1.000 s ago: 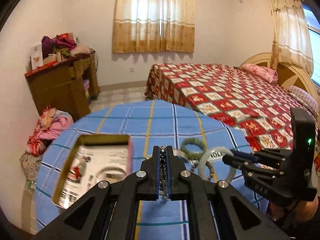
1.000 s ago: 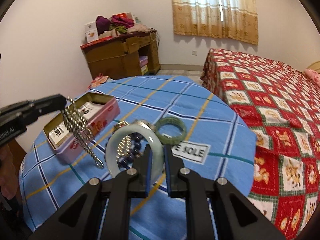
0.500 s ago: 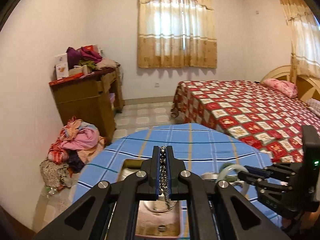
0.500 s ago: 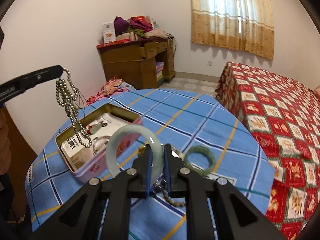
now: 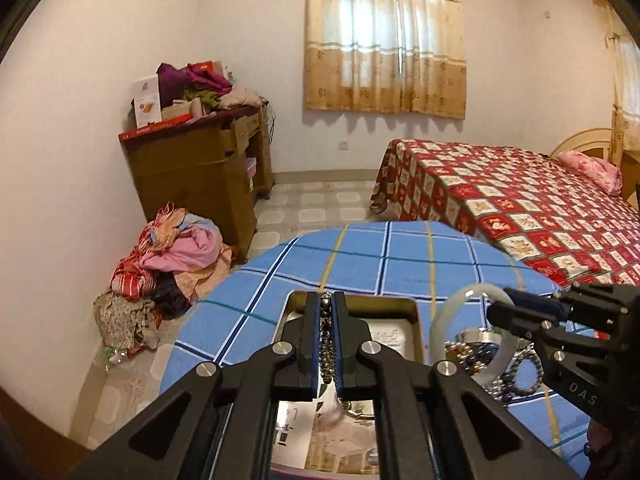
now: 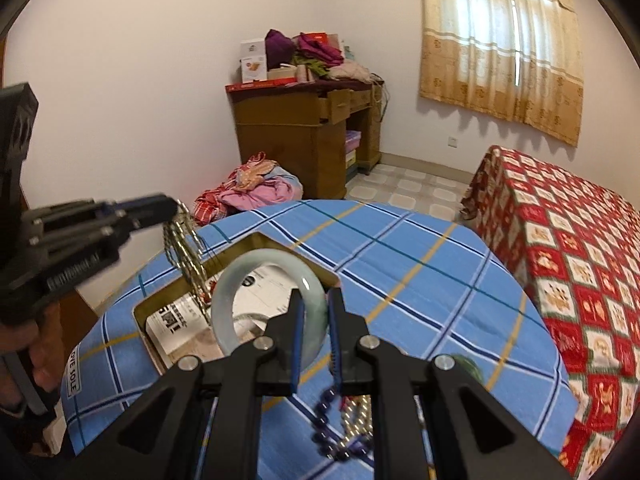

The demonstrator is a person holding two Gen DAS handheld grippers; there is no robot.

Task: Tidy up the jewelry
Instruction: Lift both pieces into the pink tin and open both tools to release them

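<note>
My left gripper [image 5: 328, 312] is shut on a silver bead necklace [image 5: 327, 344], which hangs down into the open tin box [image 5: 352, 300]; it also shows in the right wrist view [image 6: 188, 256], with the left gripper [image 6: 168, 206] at the left. My right gripper [image 6: 314, 304] is shut on a pale jade bangle [image 6: 240, 276] and holds it upright over the tin box [image 6: 244, 246]. The bangle also shows in the left wrist view [image 5: 448, 316], held by the right gripper [image 5: 500, 308]. Loose bead bracelets [image 6: 348, 428] lie on the blue checked tablecloth [image 6: 400, 264].
The round table stands near a bed with a red patterned cover [image 6: 572, 248]. A wooden desk piled with clothes and boxes [image 6: 304, 132] stands by the wall. A heap of clothes [image 6: 252, 188] lies on the floor. A green bangle [image 6: 468, 368] lies by the right gripper.
Both grippers have moved left over the tin box, carrying the necklace and the jade bangle. The necklace now hangs into the box, and the bangle sits above it.
</note>
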